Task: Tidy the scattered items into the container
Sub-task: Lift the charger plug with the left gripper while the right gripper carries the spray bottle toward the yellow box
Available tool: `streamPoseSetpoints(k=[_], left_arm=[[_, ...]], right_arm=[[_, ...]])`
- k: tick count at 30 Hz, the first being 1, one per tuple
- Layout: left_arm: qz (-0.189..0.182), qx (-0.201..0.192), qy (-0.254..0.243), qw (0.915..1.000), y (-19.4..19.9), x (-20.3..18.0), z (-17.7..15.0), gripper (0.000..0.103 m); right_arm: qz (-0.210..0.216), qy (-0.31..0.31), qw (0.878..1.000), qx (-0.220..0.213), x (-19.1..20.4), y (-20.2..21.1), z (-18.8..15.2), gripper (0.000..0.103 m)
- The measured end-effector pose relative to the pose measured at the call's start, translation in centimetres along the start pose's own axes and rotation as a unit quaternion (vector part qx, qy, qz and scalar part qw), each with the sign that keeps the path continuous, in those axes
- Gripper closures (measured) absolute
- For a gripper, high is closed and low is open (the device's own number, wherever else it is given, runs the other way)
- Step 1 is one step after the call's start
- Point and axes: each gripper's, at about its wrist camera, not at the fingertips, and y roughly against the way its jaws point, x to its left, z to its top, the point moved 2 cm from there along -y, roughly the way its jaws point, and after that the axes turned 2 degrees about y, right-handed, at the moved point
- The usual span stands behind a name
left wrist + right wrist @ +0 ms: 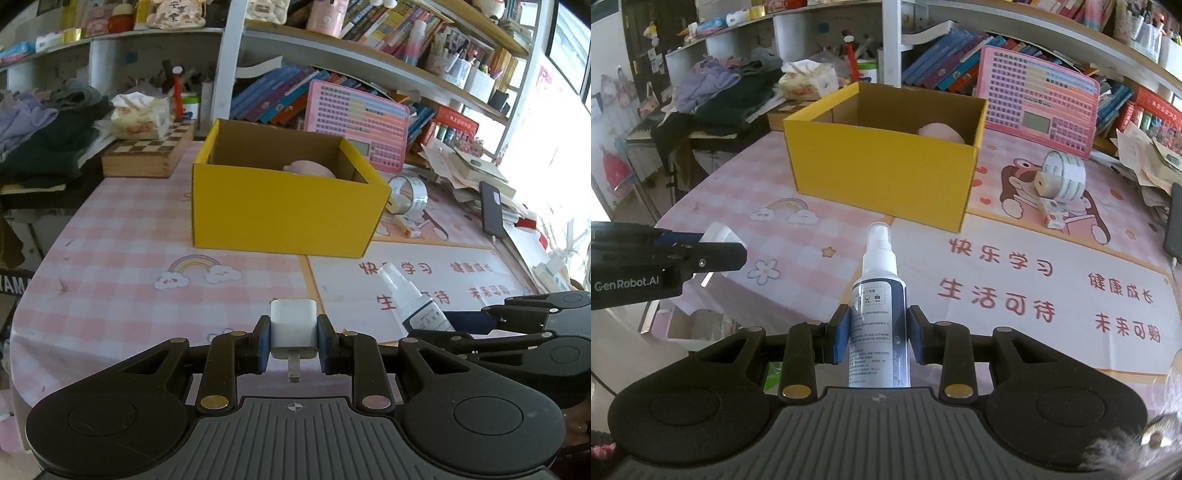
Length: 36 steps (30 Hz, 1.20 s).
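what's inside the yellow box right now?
One pale pink rounded thing lies at the far right of the yellow box. Only its top shows; the near wall hides the rest of it and most of the floor.

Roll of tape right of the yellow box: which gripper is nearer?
Right. The right gripper, holding the spray bottle, sits nearer the tape roll; the left gripper, holding the charger, is farther left.
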Motion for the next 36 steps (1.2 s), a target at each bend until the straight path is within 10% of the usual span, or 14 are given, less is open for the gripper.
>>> streamPoseSetpoints(k=[19,36], left_arm=[[-0.003,0.008,0.022,0.9997,-2.1,1.5,1.3,0.08],[0.021,-0.063,-0.018,0.9976,-4.8,-0.6,10.4,0.08]], right_arm=[[0.011,0.021,1.0,0.007,0.3,-2.2,1.9,0.072],[0.042,0.019,0.994,-0.097,-5.5,-2.8,10.2,0.072]])
